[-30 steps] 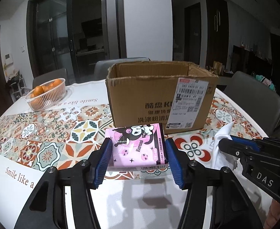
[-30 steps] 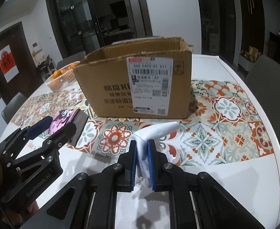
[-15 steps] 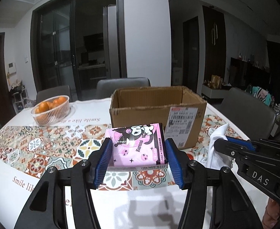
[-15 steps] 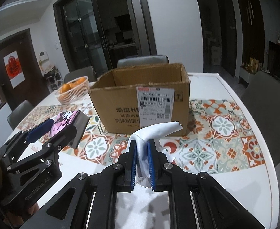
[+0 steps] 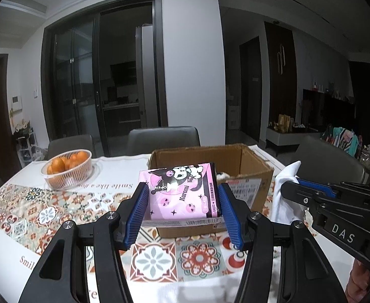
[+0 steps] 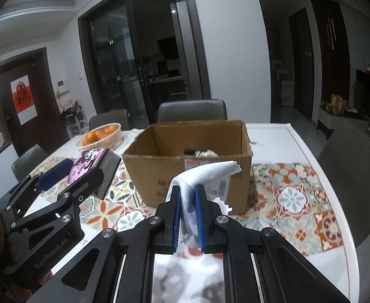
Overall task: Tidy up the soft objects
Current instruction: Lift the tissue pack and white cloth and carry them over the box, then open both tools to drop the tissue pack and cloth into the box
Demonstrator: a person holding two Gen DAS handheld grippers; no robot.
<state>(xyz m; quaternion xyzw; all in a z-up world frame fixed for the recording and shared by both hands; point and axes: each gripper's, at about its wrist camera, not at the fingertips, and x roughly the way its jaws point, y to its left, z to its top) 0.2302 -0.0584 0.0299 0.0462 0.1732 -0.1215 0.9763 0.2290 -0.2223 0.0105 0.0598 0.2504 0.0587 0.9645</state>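
Note:
My left gripper is shut on a pink tissue pack printed with cartoon figures, held level above the table in front of the open cardboard box. In the right wrist view the same pack shows at the left, clamped in the left gripper. My right gripper is shut on a white cloth whose free end droops toward the box. The cloth also hangs at the right of the left wrist view. Inside the box lies a small dark-and-white soft item.
A basket of oranges stands at the far left of the patterned tablecloth. Grey chairs ring the table, one at the right edge. A person's hand holds the right gripper.
Both grippers have risen with their loads, so the views now look over the box's rim into it. Neither grip has changed.

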